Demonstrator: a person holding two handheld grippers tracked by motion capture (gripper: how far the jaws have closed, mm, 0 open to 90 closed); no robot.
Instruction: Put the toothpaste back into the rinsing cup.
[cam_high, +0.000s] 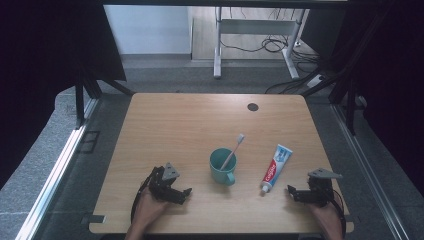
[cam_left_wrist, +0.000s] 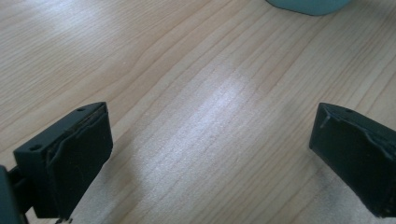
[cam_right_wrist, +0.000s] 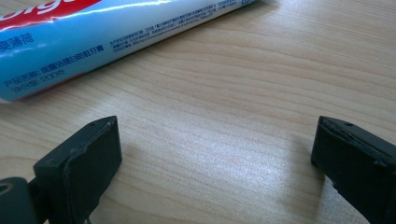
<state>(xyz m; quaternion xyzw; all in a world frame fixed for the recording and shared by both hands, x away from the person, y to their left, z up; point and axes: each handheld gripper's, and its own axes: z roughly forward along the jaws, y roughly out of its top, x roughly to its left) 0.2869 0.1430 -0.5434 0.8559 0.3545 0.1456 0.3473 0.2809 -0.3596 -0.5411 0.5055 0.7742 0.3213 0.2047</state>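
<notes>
High view: both grippers, left (cam_high: 176, 192) and right (cam_high: 298, 194), spread open and empty; blue-and-white toothpaste tube (cam_high: 275, 168) untouched, white toothbrush (cam_high: 233, 149) in teal mug (cam_high: 222, 166). Nothing started.

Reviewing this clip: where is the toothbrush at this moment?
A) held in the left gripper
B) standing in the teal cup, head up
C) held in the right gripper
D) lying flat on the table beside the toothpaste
B: in the high view the toothbrush leans inside the teal cup with its bristle end up, and both the left gripper and the right gripper are open with nothing between their fingers.
</notes>
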